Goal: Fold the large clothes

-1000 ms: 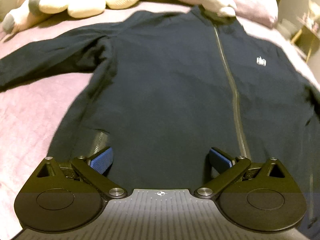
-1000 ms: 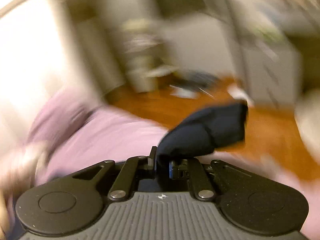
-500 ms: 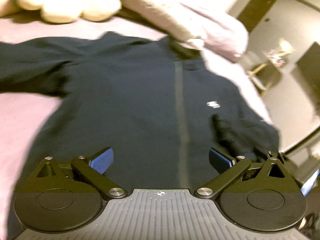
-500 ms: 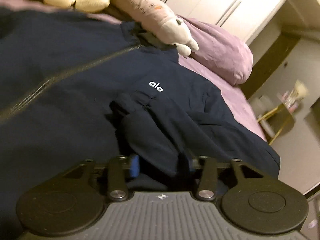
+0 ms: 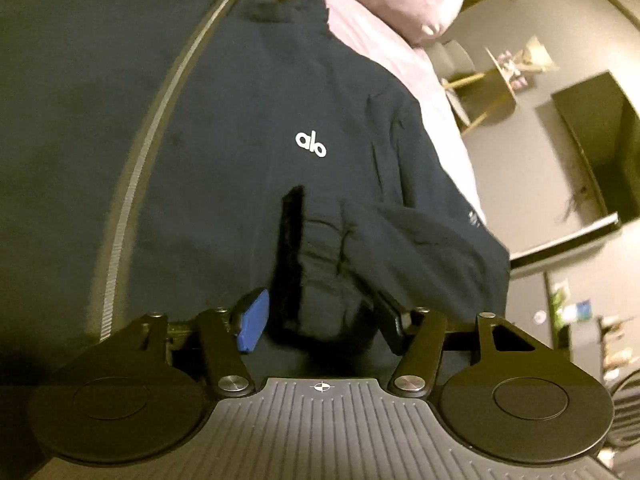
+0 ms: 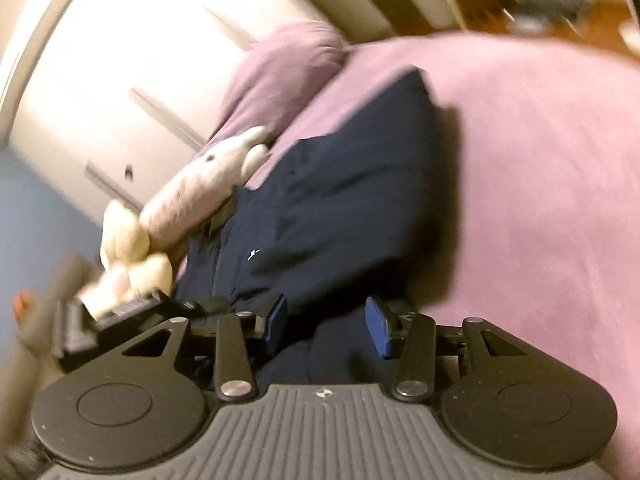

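Note:
A dark navy zip jacket (image 5: 224,128) with a small white logo (image 5: 311,145) lies flat on a pink bed. One sleeve (image 5: 384,248) is folded across the chest, its cuff lying between the jaws of my left gripper (image 5: 320,316). The left jaws stand apart around the cuff without pinching it. In the right wrist view the jacket (image 6: 344,208) lies ahead, with the folded sleeve on top. My right gripper (image 6: 326,322) is open just above the dark fabric and holds nothing.
A pink pillow (image 6: 284,64) and pale plush toys (image 6: 208,188) lie by the jacket's collar. The pink bedsheet (image 6: 540,168) spreads to the right. A white wardrobe (image 6: 120,60) stands behind. A small side table (image 5: 492,84) and dark furniture stand beyond the bed's edge.
My right gripper carried the sleeve over the jacket's chest, opened and let it go, then swung away. My left gripper moved right, up to the folded sleeve's cuff.

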`<act>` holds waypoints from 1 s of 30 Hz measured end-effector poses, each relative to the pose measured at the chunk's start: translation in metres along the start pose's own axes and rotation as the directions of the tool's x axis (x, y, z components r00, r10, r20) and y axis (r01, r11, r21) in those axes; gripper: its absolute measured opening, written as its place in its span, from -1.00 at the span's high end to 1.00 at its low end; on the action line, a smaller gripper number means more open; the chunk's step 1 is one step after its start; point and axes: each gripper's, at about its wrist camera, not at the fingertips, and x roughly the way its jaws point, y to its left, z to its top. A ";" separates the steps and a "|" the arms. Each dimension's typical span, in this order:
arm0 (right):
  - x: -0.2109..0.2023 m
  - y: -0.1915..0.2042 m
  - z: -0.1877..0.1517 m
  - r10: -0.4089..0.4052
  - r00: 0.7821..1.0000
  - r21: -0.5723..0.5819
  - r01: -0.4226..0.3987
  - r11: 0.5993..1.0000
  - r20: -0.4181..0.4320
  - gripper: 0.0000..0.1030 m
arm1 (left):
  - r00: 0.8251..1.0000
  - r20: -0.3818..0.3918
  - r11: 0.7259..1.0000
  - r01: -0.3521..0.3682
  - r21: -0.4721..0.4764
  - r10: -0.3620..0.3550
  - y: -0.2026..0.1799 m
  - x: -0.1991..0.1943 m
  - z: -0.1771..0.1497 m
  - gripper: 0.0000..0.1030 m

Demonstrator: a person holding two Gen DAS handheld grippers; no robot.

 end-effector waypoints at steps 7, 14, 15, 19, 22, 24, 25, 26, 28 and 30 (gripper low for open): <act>0.004 -0.028 -0.006 0.077 0.997 0.154 -0.075 0.985 -0.008 0.11 | 1.000 0.018 1.000 -0.009 0.014 0.008 -0.013 -0.005 0.013 0.73; -0.002 -0.001 0.002 0.144 0.990 0.165 -0.143 0.976 0.007 -0.11 | 0.969 0.246 0.997 -0.019 0.069 0.001 -0.012 -0.114 0.042 0.75; 0.001 0.004 0.003 0.151 0.989 0.160 -0.149 0.976 0.001 -0.11 | 0.959 0.283 0.997 -0.045 0.065 0.025 -0.006 -0.131 0.046 0.75; 0.031 0.025 0.004 0.197 0.979 0.167 -0.186 0.968 -0.052 -0.11 | 0.932 0.350 0.994 -0.109 0.031 0.092 0.018 -0.171 0.050 0.76; 0.060 0.038 0.001 0.204 0.975 0.188 -0.184 0.965 -0.088 -0.11 | 0.937 0.340 0.996 -0.085 -0.012 0.084 0.033 -0.183 0.051 0.76; 0.074 0.039 0.002 0.194 0.978 0.229 -0.171 0.958 -0.080 -0.10 | 0.938 0.336 0.996 -0.092 -0.005 0.088 0.037 -0.184 0.051 0.76; 0.079 0.038 0.004 0.182 0.982 0.246 -0.162 0.956 -0.058 -0.10 | 0.938 0.336 0.996 -0.092 -0.003 0.087 0.036 -0.186 0.052 0.76; 0.081 0.036 0.007 0.169 0.985 0.264 -0.155 0.952 -0.030 -0.09 | 0.938 0.337 0.996 -0.090 -0.002 0.086 0.037 -0.187 0.052 0.75; 0.079 0.027 0.013 0.175 0.984 0.321 -0.177 0.930 0.035 -0.09 | 0.933 0.349 0.996 -0.088 -0.009 0.086 0.037 -0.186 0.058 0.76; 0.077 0.012 0.018 0.196 0.978 0.395 -0.209 0.895 0.074 -0.09 | 0.928 0.362 0.996 -0.083 -0.021 0.085 0.037 -0.189 0.063 0.76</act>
